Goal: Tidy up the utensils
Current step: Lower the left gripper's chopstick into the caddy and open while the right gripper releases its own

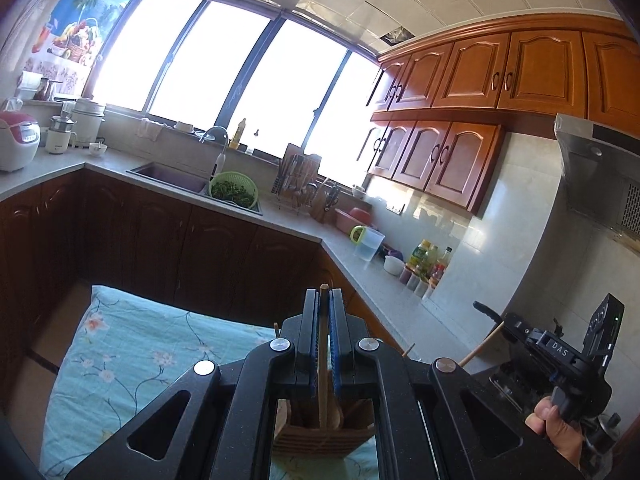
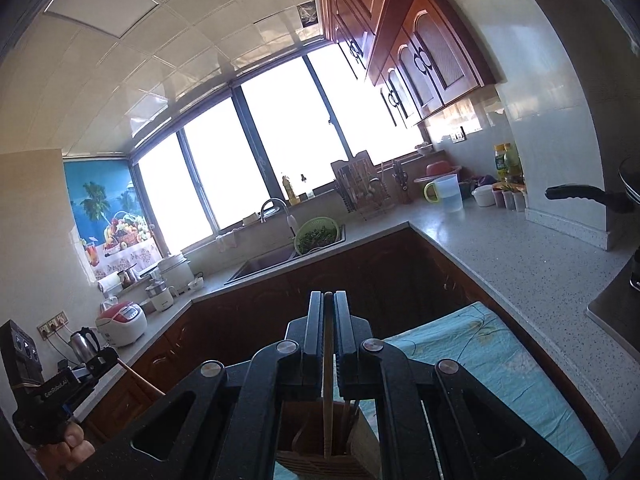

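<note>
Chopsticks were the job at that moment: each pair of tongs was clamped on one slim wooden stick whose lower end stood in the wooden utensil holder [image 1: 320, 436] on the blue floral cloth [image 1: 132, 356].

In the left wrist view the left tongs [image 1: 324, 300] pinched a chopstick [image 1: 322, 360] between blue pads [image 1: 334, 344], its tip poking just past the fingertips. In the right wrist view the right tongs [image 2: 329, 300] gripped a second chopstick [image 2: 328, 380] the same way, beside other sticks in the holder's compartment.

To do this step well, I judged each stick should travel along its own length, straight through the mouth of the holder, so it would not lever against the wall or drag its neighbours. The grip should stay firm, since a thin round stick could swivel between flat pads. The two sticks should keep apart to avoid crossing.

Both tongs pointed a little below level, toward the window and surface [image 1: 280, 216] beyond. The right hand [image 1: 556, 428] showed at the edge of the left view, wrapped around its handle; the left hand [image 2: 68, 446] appeared likewise in the right view.
</note>
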A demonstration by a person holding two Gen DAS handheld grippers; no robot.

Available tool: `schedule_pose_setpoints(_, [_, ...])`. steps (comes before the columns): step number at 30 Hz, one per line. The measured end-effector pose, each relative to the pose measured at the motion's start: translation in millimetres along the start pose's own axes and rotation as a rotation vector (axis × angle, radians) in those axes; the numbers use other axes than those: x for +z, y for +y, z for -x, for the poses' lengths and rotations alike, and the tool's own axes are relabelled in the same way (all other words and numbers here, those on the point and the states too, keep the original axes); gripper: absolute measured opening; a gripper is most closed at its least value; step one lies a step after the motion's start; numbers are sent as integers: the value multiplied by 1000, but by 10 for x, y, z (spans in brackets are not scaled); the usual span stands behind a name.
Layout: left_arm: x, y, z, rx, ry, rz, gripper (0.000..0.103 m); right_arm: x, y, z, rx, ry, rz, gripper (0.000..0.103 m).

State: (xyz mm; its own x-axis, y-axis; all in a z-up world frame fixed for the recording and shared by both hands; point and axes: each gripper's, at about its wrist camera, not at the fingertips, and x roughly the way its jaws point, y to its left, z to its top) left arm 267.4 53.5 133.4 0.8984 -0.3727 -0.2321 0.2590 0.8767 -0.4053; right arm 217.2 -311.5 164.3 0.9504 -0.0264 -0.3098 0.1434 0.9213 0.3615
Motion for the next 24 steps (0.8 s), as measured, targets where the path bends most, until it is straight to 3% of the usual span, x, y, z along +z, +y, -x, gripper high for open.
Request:
schedule_pose_setpoints(9, [-314,107,-520,53,14,-1,3,-337,-44,-358,-49,13,45,4])
schedule_pose_setpoints(14, [-519,128,-807,82,51,4,3,-599,-110,-559,-61,65,39,4])
schedule_pose_setpoints(20, [-620,137,-1164,93,128,7,3,-777,-220,-720,-72,118,4,5])
schedule_pose_setpoints(24, [-581,121,-1254,97,129,-22,4,-761,-295,-739,-72,134,-17,5])
